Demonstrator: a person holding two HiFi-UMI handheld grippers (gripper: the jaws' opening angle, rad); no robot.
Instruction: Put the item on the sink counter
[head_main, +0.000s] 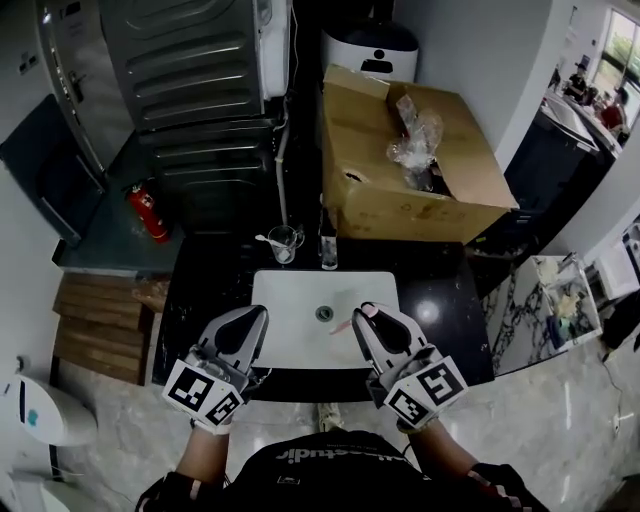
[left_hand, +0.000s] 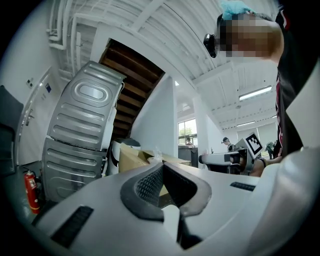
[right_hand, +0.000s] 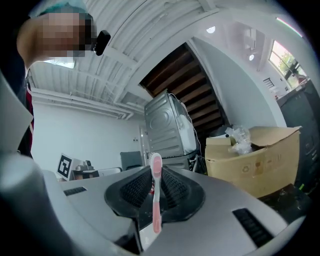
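Note:
A pink toothbrush (right_hand: 155, 195) stands upright between the pads of my right gripper (right_hand: 155, 172), which is shut on its handle. In the head view the toothbrush (head_main: 342, 325) sticks out leftward from the right gripper (head_main: 368, 313) over the white sink basin (head_main: 300, 300), near the drain. My left gripper (head_main: 255, 316) hovers over the basin's left side, shut with nothing in it; in its own view the left gripper (left_hand: 162, 169) has its fingertips meeting. The black sink counter (head_main: 440, 300) surrounds the basin.
A glass cup (head_main: 284, 243) and a small bottle (head_main: 329, 250) stand on the counter behind the basin. A large open cardboard box (head_main: 400, 170) with crumpled plastic sits behind them. A grey appliance (head_main: 190, 70) and a red fire extinguisher (head_main: 147, 213) are at the left.

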